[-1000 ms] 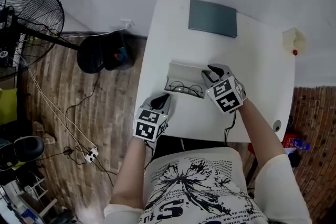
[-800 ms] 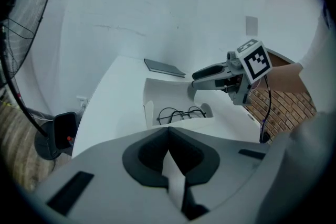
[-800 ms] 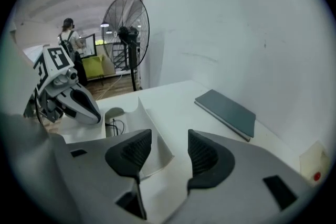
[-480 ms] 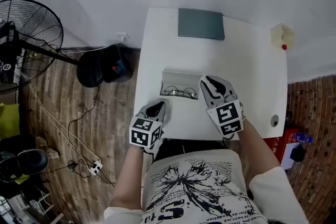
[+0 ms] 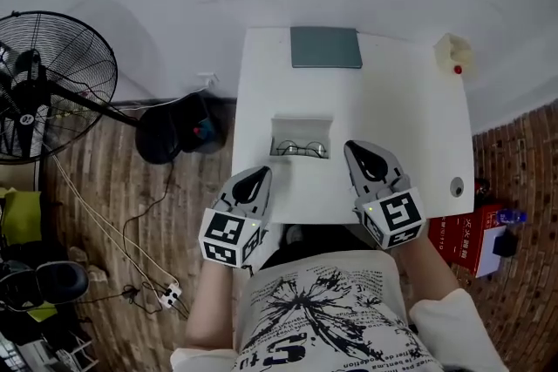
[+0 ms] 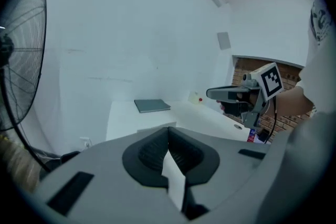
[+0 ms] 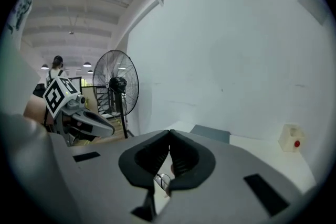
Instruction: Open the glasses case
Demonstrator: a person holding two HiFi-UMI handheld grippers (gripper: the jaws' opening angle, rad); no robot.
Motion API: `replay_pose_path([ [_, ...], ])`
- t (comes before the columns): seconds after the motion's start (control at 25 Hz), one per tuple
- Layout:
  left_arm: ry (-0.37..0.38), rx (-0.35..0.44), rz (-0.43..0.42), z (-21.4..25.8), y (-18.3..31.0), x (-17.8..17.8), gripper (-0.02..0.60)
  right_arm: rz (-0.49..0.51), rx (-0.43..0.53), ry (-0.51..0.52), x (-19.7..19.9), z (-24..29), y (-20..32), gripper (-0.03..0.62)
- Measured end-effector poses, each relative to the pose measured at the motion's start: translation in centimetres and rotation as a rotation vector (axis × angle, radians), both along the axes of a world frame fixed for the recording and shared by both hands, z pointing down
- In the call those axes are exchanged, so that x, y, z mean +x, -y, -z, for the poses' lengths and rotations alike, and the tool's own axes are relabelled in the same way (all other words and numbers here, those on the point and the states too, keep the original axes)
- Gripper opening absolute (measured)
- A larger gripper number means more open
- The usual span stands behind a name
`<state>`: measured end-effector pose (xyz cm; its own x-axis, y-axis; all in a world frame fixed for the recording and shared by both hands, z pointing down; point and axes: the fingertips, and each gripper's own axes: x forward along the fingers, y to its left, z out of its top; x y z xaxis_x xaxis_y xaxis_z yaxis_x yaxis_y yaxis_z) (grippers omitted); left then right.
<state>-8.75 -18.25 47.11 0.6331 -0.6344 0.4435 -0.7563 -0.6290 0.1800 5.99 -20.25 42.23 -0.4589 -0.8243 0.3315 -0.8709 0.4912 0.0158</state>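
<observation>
Centrally on the white surface [image 5: 410, 126], nearer the person's edge than the far one, sits the glasses case [image 5: 290, 128]. Both grippers hang over that near edge, clear of the case. The left gripper [image 5: 259, 176] has its jaws closed tip to tip on nothing, and the right gripper [image 5: 355, 151] is likewise closed and empty.

The case should be light and rigid. It is likely to skid on the smooth top if pushed from one side, so I would pin the tray at a short end and take the lid [image 5: 312, 127] by its free long edge. The hinge is probably the weak spot and wants no twisting.

It looks like a pale grey-white box, long and shallow, with the lid already standing upright at the back. From this height I cannot tell its material or whether it has a clasp. Inside lie thin-rimmed glasses [image 5: 301, 150], fragile and best left untouched.
</observation>
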Motion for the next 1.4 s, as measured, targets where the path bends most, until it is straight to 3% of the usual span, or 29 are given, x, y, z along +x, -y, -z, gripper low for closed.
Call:
replay_pose_path([
  [0.28, 0.014, 0.188, -0.063, 6.9, -3.0, -0.3, 0.014, -0.060, 0.163, 0.020, 0.0, 4.3, -3.8, 0.015],
  [0.52, -0.076, 0.317, -0.031, 12.3, -4.6, -1.5, 0.014, -0.058, 0.245, 0.027, -0.3, 7.4, -5.7, 0.014],
  [0.8, -0.096, 0.370, -0.018, 14.4, -5.7, -2.2, 0.014, -0.041, 0.260, 0.033, -0.8, 8.6, -7.1, 0.012],
  [1.4, -0.103, 0.367, -0.017, 14.3, -5.3, -2.8, 0.014, -0.061, 0.248, 0.009, -1.2, 8.1, -7.2, 0.011],
])
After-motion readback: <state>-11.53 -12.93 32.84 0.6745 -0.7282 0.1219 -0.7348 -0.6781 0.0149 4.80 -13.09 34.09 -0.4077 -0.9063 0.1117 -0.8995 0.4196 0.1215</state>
